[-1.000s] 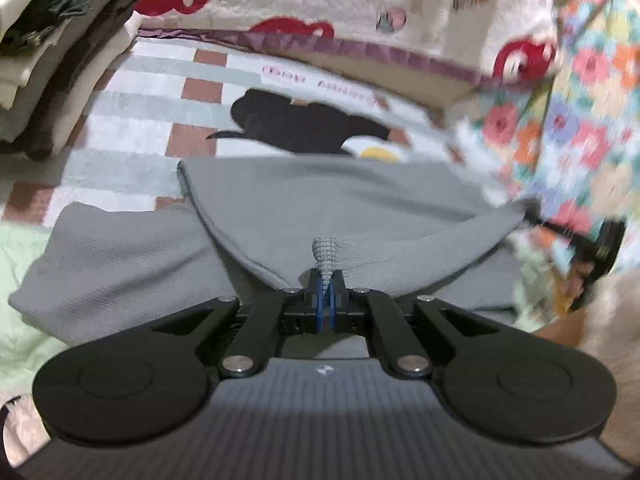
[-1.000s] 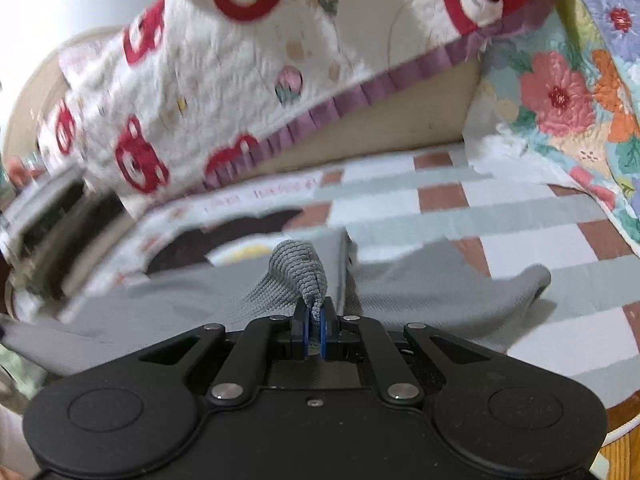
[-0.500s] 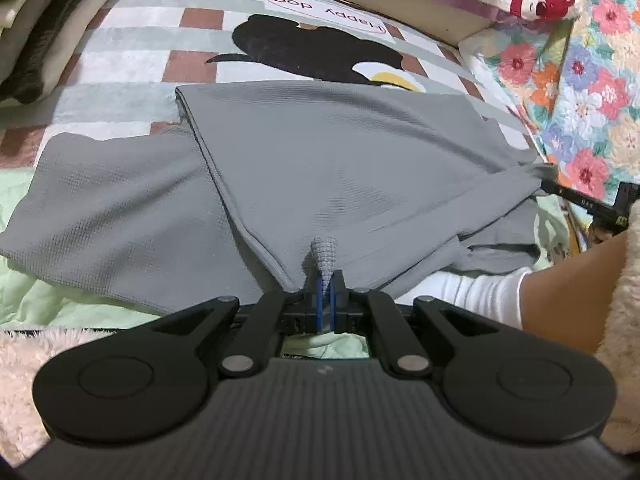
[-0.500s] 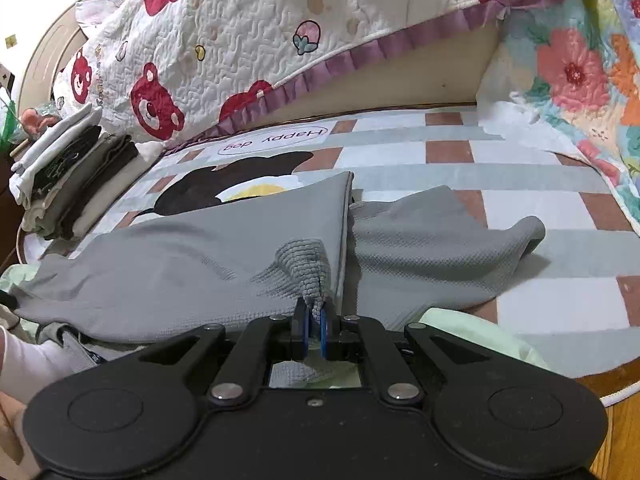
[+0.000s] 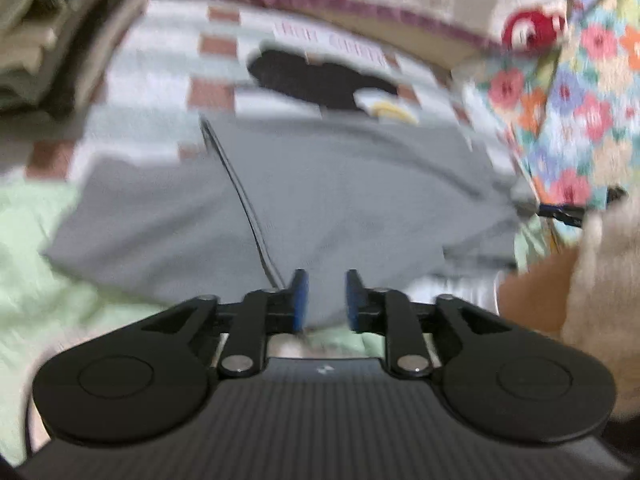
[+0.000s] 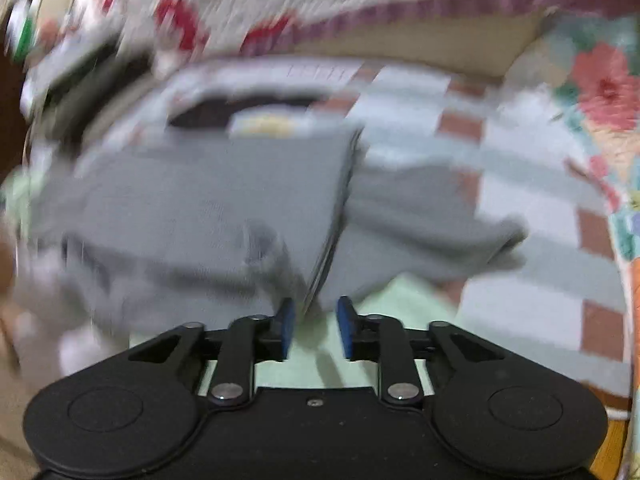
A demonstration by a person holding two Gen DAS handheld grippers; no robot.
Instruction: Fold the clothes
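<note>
A grey garment (image 5: 340,188) lies folded over itself on the bed, one layer laid across the other with a dark fold edge running down the middle. My left gripper (image 5: 323,296) hovers at its near hem, jaws opening, blue pads apart and pressing on nothing. In the right wrist view the same grey garment (image 6: 224,200) spreads flat, a sleeve reaching right. My right gripper (image 6: 314,326) is at the near edge, jaws opening, with the cloth's edge just ahead of the pads and free of them. Both views are blurred.
The bed carries a checked sheet (image 5: 160,92) with a black cartoon print (image 5: 316,80). A stack of folded clothes (image 5: 44,28) sits at the far left. A bear-print quilt (image 6: 200,12) and a flowered quilt (image 5: 592,96) border the bed. A person's leg in a white sock (image 5: 460,284) rests at the right.
Both grippers were shut on pinches of the grey cloth; they have let go and the pads now stand apart. The cloth has dropped flat. Both hands have lifted a little.
</note>
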